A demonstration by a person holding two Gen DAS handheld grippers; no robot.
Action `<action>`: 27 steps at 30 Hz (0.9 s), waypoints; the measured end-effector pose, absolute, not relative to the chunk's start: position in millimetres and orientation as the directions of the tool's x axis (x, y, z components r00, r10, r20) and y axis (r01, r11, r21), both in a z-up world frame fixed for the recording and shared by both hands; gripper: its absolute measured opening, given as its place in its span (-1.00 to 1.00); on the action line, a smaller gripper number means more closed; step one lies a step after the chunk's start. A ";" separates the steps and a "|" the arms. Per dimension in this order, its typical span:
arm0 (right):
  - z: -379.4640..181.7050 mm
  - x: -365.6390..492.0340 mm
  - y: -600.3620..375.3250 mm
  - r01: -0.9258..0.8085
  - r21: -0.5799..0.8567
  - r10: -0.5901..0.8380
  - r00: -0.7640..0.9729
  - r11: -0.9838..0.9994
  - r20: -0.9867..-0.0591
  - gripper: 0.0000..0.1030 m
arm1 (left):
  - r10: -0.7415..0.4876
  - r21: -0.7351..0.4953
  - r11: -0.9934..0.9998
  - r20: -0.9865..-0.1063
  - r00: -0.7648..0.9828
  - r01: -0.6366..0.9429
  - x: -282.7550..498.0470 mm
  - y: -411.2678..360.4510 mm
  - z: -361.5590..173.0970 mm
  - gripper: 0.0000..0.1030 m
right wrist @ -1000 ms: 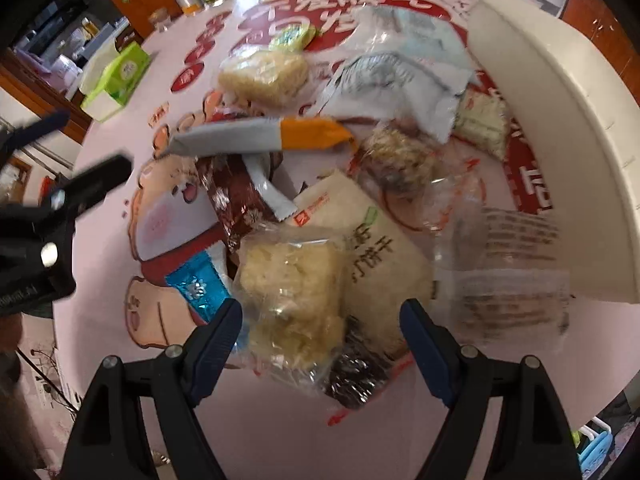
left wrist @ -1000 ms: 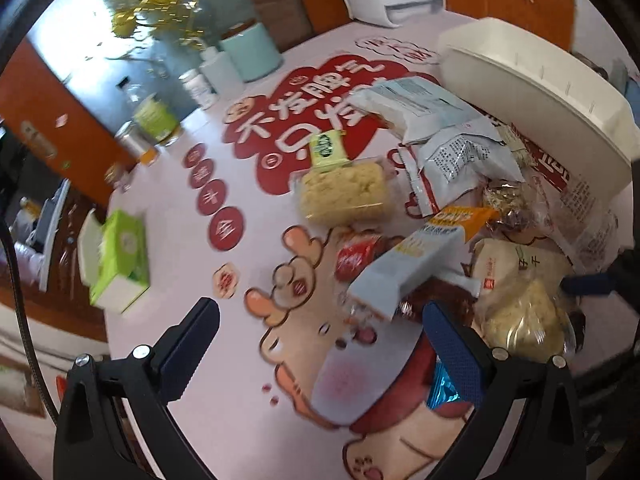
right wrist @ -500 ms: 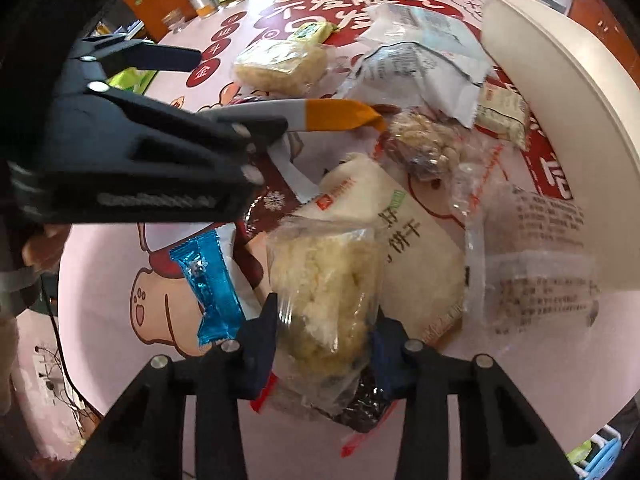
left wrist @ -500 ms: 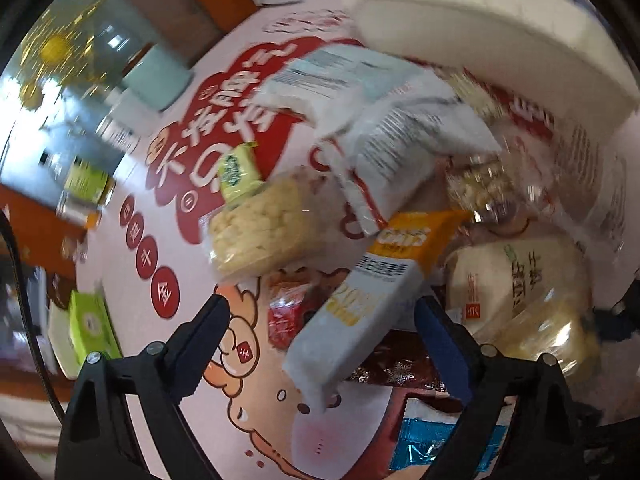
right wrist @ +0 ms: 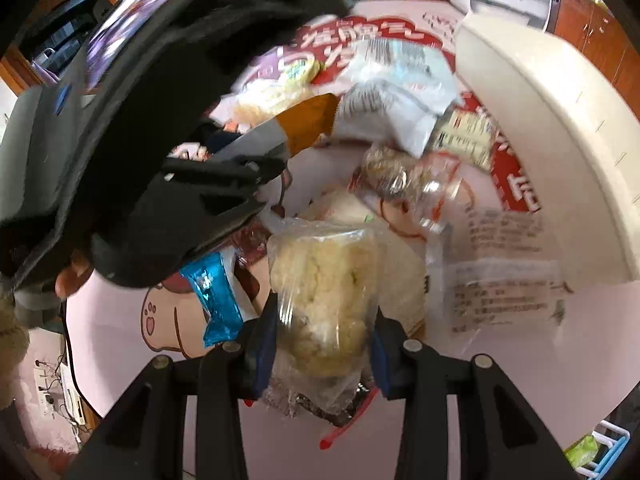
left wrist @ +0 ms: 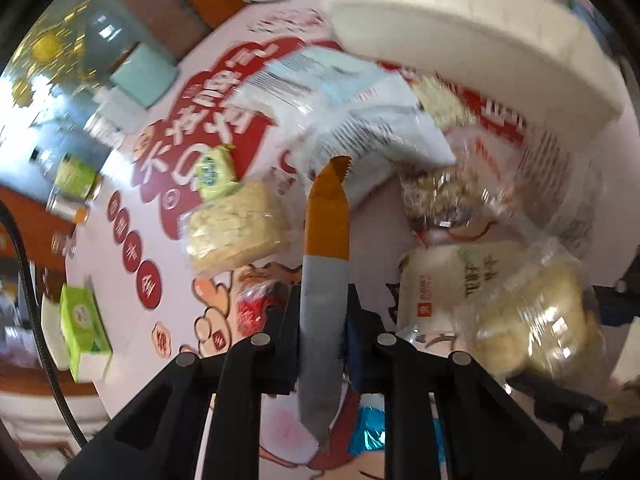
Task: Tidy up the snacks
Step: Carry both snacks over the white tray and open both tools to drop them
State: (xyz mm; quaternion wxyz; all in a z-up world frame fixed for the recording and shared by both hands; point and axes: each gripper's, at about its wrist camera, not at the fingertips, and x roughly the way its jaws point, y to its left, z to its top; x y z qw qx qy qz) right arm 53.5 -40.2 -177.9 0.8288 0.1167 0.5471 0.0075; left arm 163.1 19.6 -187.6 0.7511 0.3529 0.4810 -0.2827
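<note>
My left gripper (left wrist: pixel 322 320) is shut on a long grey and orange snack packet (left wrist: pixel 325 240), which stands on edge between its pads and points away from me. The same packet (right wrist: pixel 304 124) shows in the right wrist view, sticking out of the left gripper's black body (right wrist: pixel 208 184). My right gripper (right wrist: pixel 322 344) is shut on a clear bag of pale yellow puffed snacks (right wrist: pixel 324 280), lifted a little off the heap; that bag (left wrist: pixel 532 320) hangs at the right of the left wrist view. Several more packets lie on the pink printed table (left wrist: pixel 132 280).
A long white tray (left wrist: pixel 460 36) (right wrist: pixel 540 128) stands at the far right. A blue wrapper (right wrist: pixel 212 292), a clear bag of yellow cakes (left wrist: pixel 236 228), white pouches (left wrist: pixel 360 120) and a beige packet (left wrist: pixel 444 280) crowd the middle. A green tissue box (left wrist: pixel 82 324) sits at the left edge.
The left gripper moved in over the grey and orange packet and closed on it. The right gripper closed on the puffed snack bag and raised it.
</note>
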 end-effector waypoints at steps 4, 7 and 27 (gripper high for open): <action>-156.8 47.0 -47.4 0.121 0.208 0.133 0.449 0.971 -0.884 -0.23 | -0.156 0.206 0.688 -0.895 0.419 0.696 157.5 36.3 -142.9 -0.69; -135.0 48.4 -62.8 0.126 0.218 0.131 0.490 0.968 -0.862 -0.23 | -0.229 0.153 0.743 -0.857 0.462 0.651 147.5 46.2 -107.2 -0.69; -1.7 25.9 -247.8 0.302 0.112 -0.161 0.745 0.947 -0.647 -0.23 | -0.355 -0.008 0.845 -0.757 0.549 0.535 110.8 -128.6 -10.3 -0.69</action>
